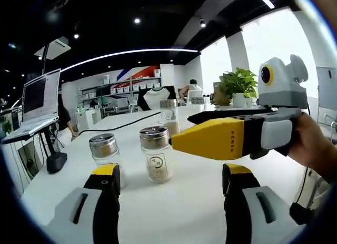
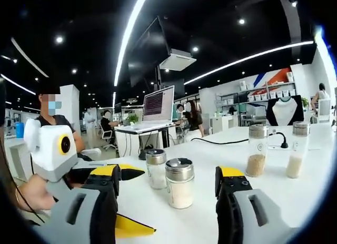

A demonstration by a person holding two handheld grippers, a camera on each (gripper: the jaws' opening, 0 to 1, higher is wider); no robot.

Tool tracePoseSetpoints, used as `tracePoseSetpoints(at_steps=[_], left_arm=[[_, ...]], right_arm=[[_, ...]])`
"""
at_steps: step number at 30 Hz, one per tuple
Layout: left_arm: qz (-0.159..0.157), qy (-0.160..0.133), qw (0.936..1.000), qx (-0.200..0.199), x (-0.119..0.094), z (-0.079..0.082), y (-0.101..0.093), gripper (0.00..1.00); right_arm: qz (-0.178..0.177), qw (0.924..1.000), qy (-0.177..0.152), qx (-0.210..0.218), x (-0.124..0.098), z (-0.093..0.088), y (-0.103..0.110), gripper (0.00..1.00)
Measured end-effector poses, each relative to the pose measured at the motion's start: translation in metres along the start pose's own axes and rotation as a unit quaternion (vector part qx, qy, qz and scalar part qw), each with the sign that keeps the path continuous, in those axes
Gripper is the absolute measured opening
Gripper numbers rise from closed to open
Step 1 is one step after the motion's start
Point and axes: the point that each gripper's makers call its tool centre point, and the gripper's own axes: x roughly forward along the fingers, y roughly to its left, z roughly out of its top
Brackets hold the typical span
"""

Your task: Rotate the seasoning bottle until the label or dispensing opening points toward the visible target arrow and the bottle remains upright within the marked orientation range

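Both jaws of our left hand-held gripper (image 1: 171, 194) sit wide apart at the bottom of the left gripper view, nothing between them, so we read it as open. Just past them on the white tabletop (image 1: 200, 202) stands the seasoning bottle (image 1: 156, 153), upright, metal cap, pale granules, small label facing us. A second shaker (image 1: 105, 152) stands just beside it on the view's left, also upright. Our right hand-held gripper (image 1: 181, 129) comes in from the right of that view, held by a hand (image 1: 316, 146); its yellow tip is next to the bottle's cap, and we can't tell if it touches. In the right gripper view its own jaws (image 2: 166, 199) are spread with nothing gripped, so open as well. The same two shakers stand there between the jaw lines, well ahead of them, upright and close together. Two taller bottles (image 2: 256, 149) stand farther back on the view's right. We also see a laptop (image 1: 38, 99) on a raised stand and a potted plant (image 1: 239, 86) beyond the tabletop.
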Motion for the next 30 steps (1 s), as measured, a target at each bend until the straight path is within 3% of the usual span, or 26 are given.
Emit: tracePoseSetpoints(at_steps=[11, 16, 20, 30], left_arm=[[-0.012, -0.008, 0.9999, 0.002, -0.003, 0.005, -0.003, 0.88], [-0.011, -0.009, 0.9999, 0.005, -0.004, 0.005, -0.002, 0.88], [-0.015, -0.004, 0.9999, 0.007, -0.002, 0.003, -0.003, 0.88], [-0.024, 0.002, 0.9997, 0.002, -0.003, 0.001, -0.005, 0.88]], right_arm=[[-0.008, 0.9996, 0.021, -0.016, -0.009, -0.008, -0.002, 0.89], [-0.033, 0.998, 0.012, -0.052, -0.018, -0.001, -0.013, 0.76], [-0.028, 0.9991, 0.009, -0.029, -0.019, 0.001, -0.015, 0.85], [-0.03, 0.999, 0.018, -0.03, -0.024, -0.003, -0.017, 0.91]])
